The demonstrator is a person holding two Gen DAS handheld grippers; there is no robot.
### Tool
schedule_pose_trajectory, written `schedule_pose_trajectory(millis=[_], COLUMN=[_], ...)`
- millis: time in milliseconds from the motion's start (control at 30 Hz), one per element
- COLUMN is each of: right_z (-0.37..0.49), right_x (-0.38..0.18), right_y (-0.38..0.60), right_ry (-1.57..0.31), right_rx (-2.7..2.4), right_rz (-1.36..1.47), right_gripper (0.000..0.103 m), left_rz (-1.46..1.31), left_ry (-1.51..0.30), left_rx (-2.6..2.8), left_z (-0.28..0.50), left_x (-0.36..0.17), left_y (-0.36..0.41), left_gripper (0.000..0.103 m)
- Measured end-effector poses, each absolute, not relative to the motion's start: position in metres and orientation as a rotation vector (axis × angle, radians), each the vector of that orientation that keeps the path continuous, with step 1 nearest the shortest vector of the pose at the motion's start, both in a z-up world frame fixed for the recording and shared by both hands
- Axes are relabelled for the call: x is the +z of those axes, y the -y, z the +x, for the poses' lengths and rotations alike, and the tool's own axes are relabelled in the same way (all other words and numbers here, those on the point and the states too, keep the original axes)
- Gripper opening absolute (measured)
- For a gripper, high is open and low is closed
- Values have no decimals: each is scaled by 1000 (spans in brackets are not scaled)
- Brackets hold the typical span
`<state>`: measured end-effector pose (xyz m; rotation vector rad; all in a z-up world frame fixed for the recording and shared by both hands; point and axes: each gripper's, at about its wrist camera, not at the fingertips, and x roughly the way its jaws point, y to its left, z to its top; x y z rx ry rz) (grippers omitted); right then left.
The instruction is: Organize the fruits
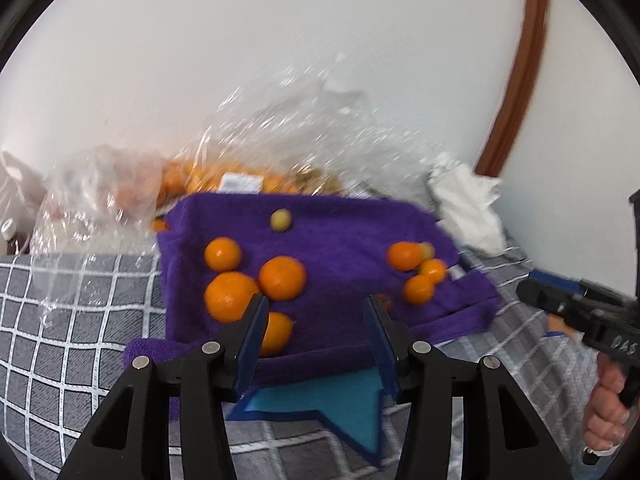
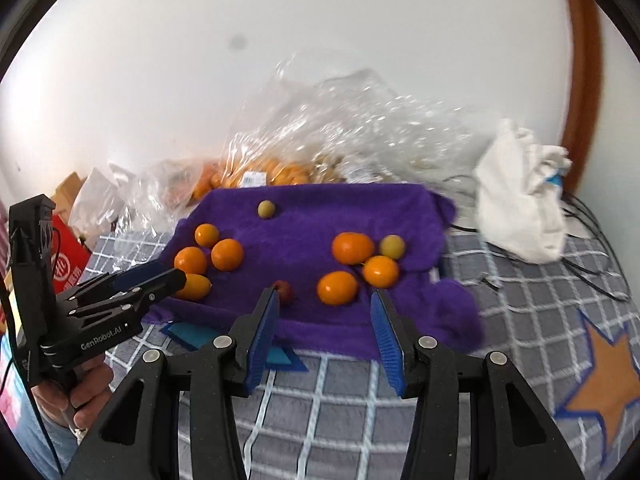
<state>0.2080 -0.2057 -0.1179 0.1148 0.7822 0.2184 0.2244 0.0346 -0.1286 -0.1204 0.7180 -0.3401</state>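
A purple towel (image 2: 320,216) lies on a grey checked bedspread (image 2: 340,400). Several oranges (image 2: 227,254) cluster on its left part and three oranges (image 2: 353,247) on its right, beside a yellow-green fruit (image 2: 392,246). Another yellow-green fruit (image 2: 265,209) sits at the back, and a small red fruit (image 2: 285,291) near the front. My right gripper (image 2: 324,300) hangs open over the towel's front edge, the red fruit by its left fingertip. My left gripper (image 1: 316,304) is open too, above the left oranges (image 1: 282,283); one orange (image 1: 278,336) shows beside its left finger, untouched.
A crinkled clear plastic bag (image 2: 280,172) holding more oranges stands behind the towel against the white wall. A white bag (image 2: 520,208) with black cables sits at the right. A red box (image 2: 68,264) is at the far left. A person's hand (image 2: 88,392) grips the left tool.
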Motion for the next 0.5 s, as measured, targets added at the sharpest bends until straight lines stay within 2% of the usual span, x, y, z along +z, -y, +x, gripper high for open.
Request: schedule_pose_trajectory(millis=[233,433,467,500], right_z=[156,110,102,91], right_x=[-91,-67,-64,-61], right_y=[224,238,239,240], right_ry=[-753,-714,-705,-696], right_rx=[148,123,122,117], right_rz=[88,102,103,108], right_gripper=[51,58,63,80], left_rz=[-85,22,47,50], left_ry=[-668,-616,-624,-635], left_rx=[-348,-189,-180,-170], left_z=[176,113,100,93], left_x=[-85,-60,-56,-54], left_y=[-23,-17,-16,-15], left_gripper=[47,47,48,49])
